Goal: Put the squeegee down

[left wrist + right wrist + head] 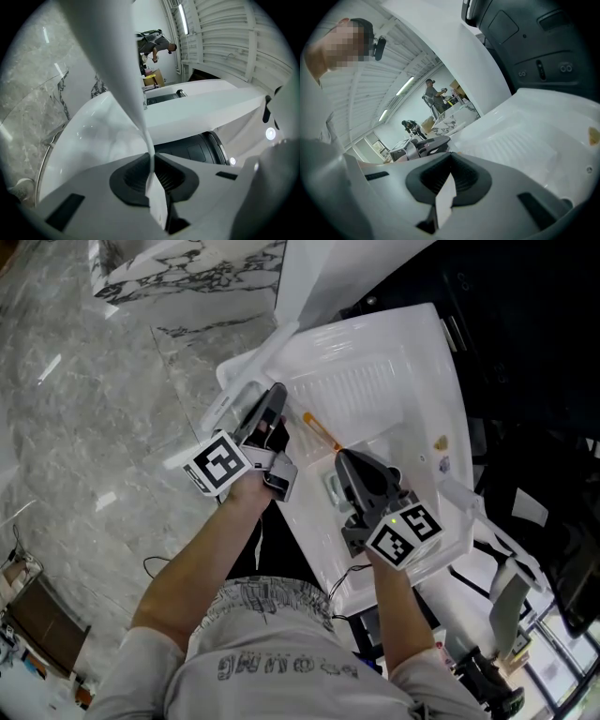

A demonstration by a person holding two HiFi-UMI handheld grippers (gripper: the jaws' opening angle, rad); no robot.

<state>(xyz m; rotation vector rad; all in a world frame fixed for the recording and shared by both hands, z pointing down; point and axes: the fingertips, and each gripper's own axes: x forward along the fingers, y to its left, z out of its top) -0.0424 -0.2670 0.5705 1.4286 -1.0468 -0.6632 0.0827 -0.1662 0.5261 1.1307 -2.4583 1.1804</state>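
In the right gripper view, my right gripper (450,165) is shut on a flat white card-like piece (445,201), which I take for the squeegee; only its near end shows. The head view has this gripper (343,458) low over a white moulded tray (412,362). A thin orange stick (320,430) lies on the tray just ahead of its tips. My left gripper (278,395) is at the tray's left rim. Its jaws (151,161) pinch the edge of a thin white sheet (112,56) that rises and widens away from them.
Grey marble floor (84,399) lies to the left. A dark car interior (525,352) borders the tray on the right, and a big white panel (206,108) crosses ahead of the left gripper. People work at benches (433,96) far off. Cables and gear (487,671) lie at lower right.
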